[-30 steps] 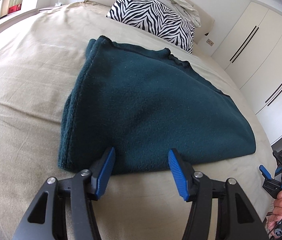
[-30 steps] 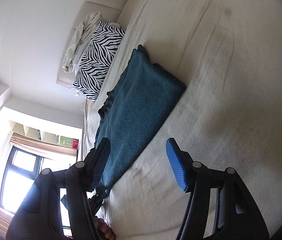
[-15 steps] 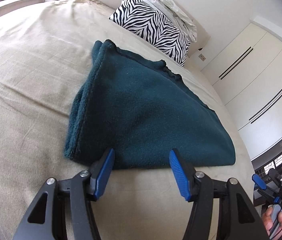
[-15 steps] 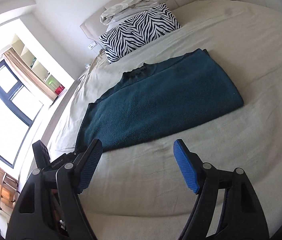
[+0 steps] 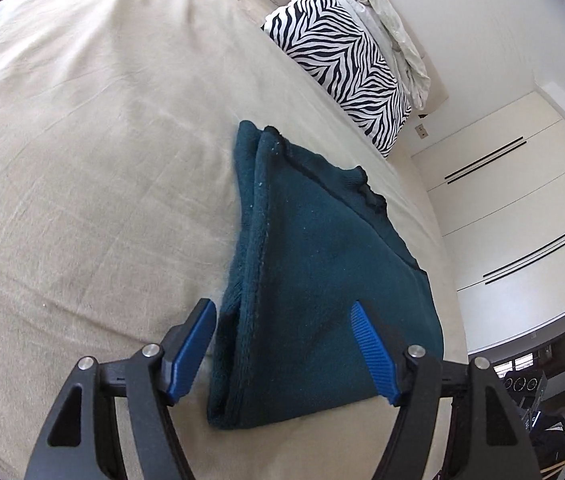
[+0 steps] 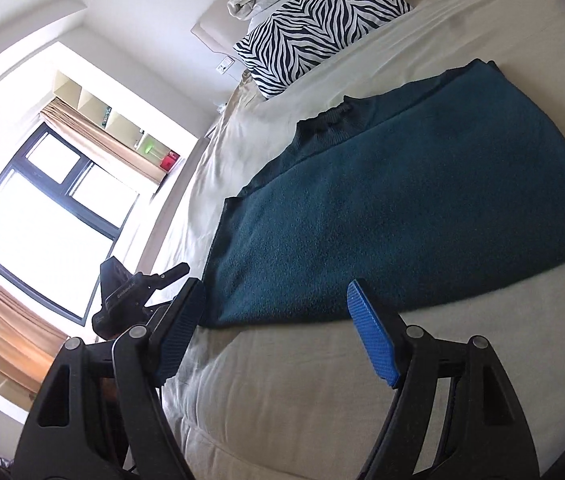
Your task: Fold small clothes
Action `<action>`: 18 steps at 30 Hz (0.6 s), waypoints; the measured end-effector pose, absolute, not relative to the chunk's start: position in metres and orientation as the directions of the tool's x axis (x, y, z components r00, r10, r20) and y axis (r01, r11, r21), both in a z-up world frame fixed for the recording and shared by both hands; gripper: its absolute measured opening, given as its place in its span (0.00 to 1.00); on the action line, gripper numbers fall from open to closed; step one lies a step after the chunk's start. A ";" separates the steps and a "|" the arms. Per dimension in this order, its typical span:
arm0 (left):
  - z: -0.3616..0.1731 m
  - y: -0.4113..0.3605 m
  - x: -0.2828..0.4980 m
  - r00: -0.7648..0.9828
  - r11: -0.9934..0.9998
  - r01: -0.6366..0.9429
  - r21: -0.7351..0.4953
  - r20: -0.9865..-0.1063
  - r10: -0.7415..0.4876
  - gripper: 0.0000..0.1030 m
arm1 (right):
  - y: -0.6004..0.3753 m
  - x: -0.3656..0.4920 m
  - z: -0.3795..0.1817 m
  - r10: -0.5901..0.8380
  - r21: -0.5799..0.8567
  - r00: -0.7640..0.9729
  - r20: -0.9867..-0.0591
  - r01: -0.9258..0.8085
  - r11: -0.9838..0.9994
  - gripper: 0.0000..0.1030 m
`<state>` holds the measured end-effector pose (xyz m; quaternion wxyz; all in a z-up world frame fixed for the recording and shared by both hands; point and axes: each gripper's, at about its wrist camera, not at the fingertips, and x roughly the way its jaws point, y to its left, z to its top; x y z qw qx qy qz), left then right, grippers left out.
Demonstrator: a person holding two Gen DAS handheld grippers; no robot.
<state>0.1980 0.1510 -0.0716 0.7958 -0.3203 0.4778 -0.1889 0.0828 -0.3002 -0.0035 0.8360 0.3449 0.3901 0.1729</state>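
Your left gripper (image 5: 284, 340) hangs over the near left corner of the folded teal garment (image 5: 322, 280), its jaws opening; the corner of the cloth shows between the two blue pads (image 5: 192, 350), but neither pad presses on it, so you have hold of nothing there. The left pad sits just beside the stacked fold edge, over the sheet, and the right pad floats above the top layer of the fabric. Your right gripper (image 6: 278, 328) has its jaws spread wide and empty, poised at the near edge of the same garment (image 6: 402, 208), with the cloth's lower border lying between and just beyond the pads, not touched by either. In the right wrist view, part of the left gripper's black body (image 6: 122, 296) appears off to the left, in front of the window (image 6: 42, 216). The garment lies flat on the beige bed sheet (image 5: 82, 160), folded into a long rectangle with its layers stacked along one side and a ribbed collar (image 6: 330, 120) showing on the far edge. Beyond it, toward the head of the bed, a zebra-striped pillow (image 5: 346, 60) leans against the headboard with a crumpled pale cloth (image 5: 394, 28) bunched on top of it. White wardrobe doors (image 5: 514, 208) with dark bar handles stand to the right of the bed, and open wall shelves (image 6: 98, 112) sit above the window's curtain.
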 end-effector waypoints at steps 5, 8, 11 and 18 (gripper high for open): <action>-0.093 0.149 0.213 0.419 0.642 -0.027 -0.766 -0.592 -0.689 0.70 | -0.292 0.135 -0.007 0.616 0.739 0.589 -0.523 -0.048 0.673 0.71; -0.097 0.146 0.222 0.408 0.609 -0.037 -0.792 -0.568 -0.715 0.66 | -0.283 0.162 -0.014 0.645 0.754 0.560 -0.521 -0.053 0.655 0.71; -0.102 0.145 0.229 0.388 0.601 -0.051 -0.798 -0.570 -0.724 0.56 | -0.273 0.184 -0.021 0.661 0.763 0.538 -0.523 -0.051 0.645 0.71; -0.116 0.144 0.234 0.352 0.582 -0.087 -0.809 -0.571 -0.741 0.15 | -0.250 0.225 -0.037 0.678 0.757 0.487 -0.550 -0.053 0.652 0.71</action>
